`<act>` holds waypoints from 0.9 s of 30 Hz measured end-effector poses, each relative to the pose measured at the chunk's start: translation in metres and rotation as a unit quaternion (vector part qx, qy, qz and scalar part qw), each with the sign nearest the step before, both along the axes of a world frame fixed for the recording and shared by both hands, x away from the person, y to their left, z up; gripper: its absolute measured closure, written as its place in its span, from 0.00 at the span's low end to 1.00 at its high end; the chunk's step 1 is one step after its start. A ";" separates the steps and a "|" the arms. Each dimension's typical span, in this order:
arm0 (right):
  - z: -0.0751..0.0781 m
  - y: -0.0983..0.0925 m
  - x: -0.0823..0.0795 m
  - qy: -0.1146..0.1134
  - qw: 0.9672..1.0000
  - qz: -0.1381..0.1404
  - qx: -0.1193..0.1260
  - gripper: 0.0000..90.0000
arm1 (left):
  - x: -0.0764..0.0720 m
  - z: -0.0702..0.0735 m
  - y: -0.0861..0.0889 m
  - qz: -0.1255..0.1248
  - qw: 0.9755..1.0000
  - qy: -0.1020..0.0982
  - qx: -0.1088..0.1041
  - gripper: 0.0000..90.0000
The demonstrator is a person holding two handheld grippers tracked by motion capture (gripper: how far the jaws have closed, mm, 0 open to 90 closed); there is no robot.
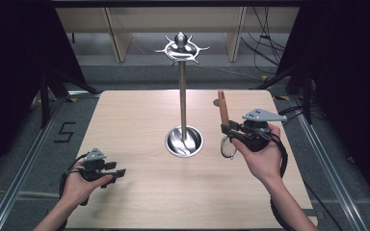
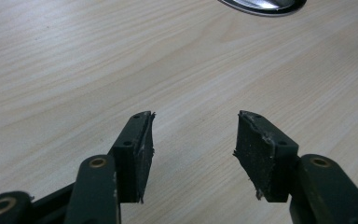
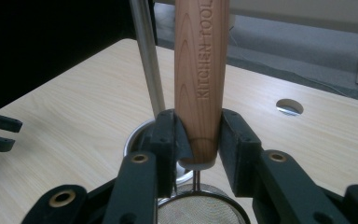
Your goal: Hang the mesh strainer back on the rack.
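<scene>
Carrying step: right tongs clamped on wooden-handled wire-mesh strainer, left tongs open and empty above pale wooden worktop; next, probably lifting to a hook of the tall steel utensil stand.

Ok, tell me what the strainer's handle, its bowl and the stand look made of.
Handle: wood, matte, grain lines and stamped lettering visible. Strainer bowl: fine wire mesh in a metal rim, probably steel. Stand: polished metal, mirror-like pole and base dish, likely stainless or chromed.
</scene>
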State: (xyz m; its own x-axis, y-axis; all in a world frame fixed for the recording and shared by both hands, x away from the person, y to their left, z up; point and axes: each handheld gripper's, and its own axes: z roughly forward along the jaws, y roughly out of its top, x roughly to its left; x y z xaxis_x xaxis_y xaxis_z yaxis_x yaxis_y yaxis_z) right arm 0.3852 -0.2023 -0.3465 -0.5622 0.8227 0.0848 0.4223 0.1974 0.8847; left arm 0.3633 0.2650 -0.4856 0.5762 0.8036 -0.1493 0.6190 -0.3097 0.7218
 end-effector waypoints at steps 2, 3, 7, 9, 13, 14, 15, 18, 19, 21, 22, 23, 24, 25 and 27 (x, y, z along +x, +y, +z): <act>0.002 0.000 0.000 -0.002 1.000 0.000 -0.004 0.77 | 0.000 0.001 0.000 0.002 1.000 -0.001 0.007 0.50; 0.003 0.000 0.000 -0.002 1.000 -0.001 -0.003 0.77 | 0.000 0.001 0.000 0.002 1.000 -0.001 0.007 0.50; 0.003 0.002 0.001 -0.002 1.000 0.000 0.004 0.77 | 0.000 0.000 0.000 0.001 1.000 -0.001 0.004 0.50; 0.004 0.002 0.002 -0.009 1.000 0.003 -0.004 0.77 | -0.001 0.001 0.000 0.003 1.000 -0.001 0.006 0.50; 0.005 0.003 0.002 -0.007 1.000 0.004 -0.005 0.77 | -0.001 0.001 0.000 0.003 1.000 -0.001 0.006 0.50; 0.005 0.003 0.002 -0.007 1.000 0.004 -0.005 0.77 | -0.001 0.001 0.000 0.002 1.000 -0.001 0.007 0.50; 0.005 0.005 0.001 -0.003 1.000 -0.004 0.001 0.77 | -0.001 0.001 0.001 0.002 1.000 -0.001 0.007 0.50; 0.007 0.005 0.002 -0.003 1.000 0.004 0.002 0.77 | -0.001 0.001 0.000 0.003 1.000 -0.001 0.006 0.50; 0.008 0.007 0.003 -0.007 1.000 0.003 0.002 0.77 | -0.001 0.001 0.001 0.003 1.000 -0.001 0.006 0.50; 0.009 0.007 0.003 -0.010 1.000 0.003 0.001 0.77 | 0.000 0.001 0.001 0.002 1.000 -0.001 0.006 0.50; 0.009 0.007 0.003 -0.010 1.000 0.003 0.001 0.77 | 0.000 0.001 0.001 0.002 1.000 -0.001 0.006 0.50; 0.011 0.008 0.003 -0.007 1.000 0.005 -0.001 0.77 | 0.000 0.001 0.001 0.002 1.000 -0.001 0.006 0.50; 0.011 0.008 0.003 -0.008 1.000 0.004 0.000 0.77 | 0.000 0.001 0.001 0.002 1.000 -0.001 0.006 0.50; 0.012 0.009 0.002 -0.006 1.000 0.001 0.001 0.77 | 0.000 0.001 0.001 -0.001 1.000 0.001 0.001 0.50; 0.012 0.011 0.004 -0.018 1.000 0.006 0.004 0.77 | 0.000 0.001 0.001 -0.001 1.000 0.000 0.001 0.50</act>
